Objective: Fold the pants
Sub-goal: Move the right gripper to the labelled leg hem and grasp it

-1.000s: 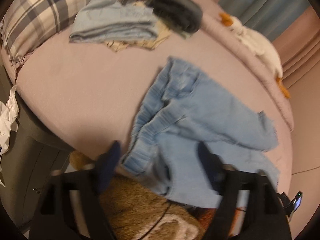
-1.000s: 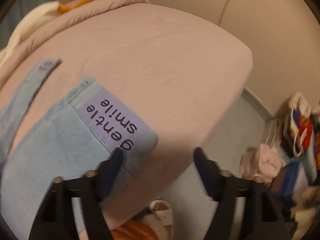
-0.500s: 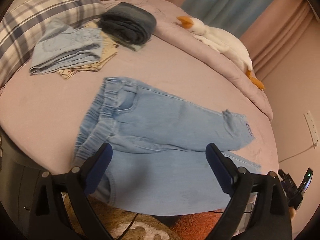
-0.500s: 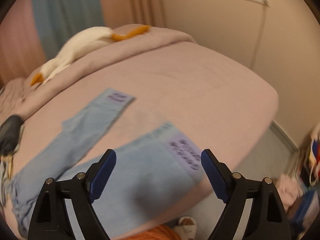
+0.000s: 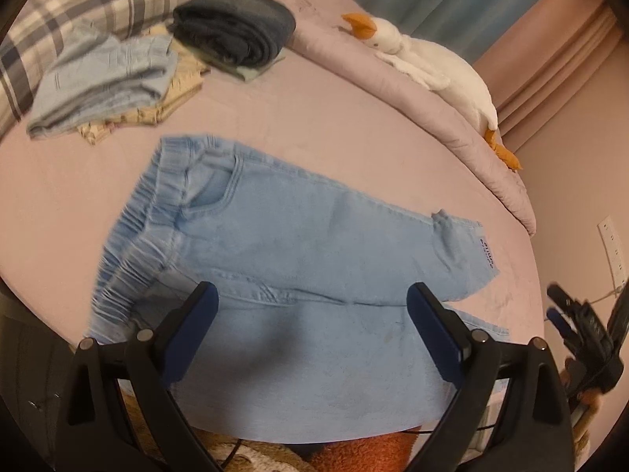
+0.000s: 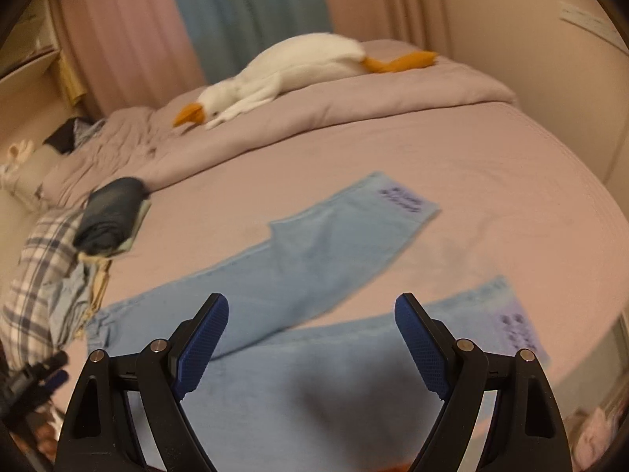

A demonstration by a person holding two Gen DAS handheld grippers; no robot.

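Folding not begun: pants (image 5: 314, 244) lie flat on bed (image 5: 334, 126), legs splayed apart. Your left gripper (image 5: 310, 314) and right gripper (image 6: 310, 330) hover apart, holding nothing.

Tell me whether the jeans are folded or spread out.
Spread out. The jeans lie flat on the bed, both legs apart, cuffs separate; no fold yet.

We record a bed (image 5: 334, 118) with a pink sheet. Lying directly on it: light blue pants (image 5: 298, 259) spread flat, a dark folded garment (image 5: 236, 25), a pile of folded clothes (image 5: 106, 82), a plaid pillow (image 5: 78, 4), and a rumpled duvet (image 6: 354, 102) carrying a goose toy (image 6: 283, 67).
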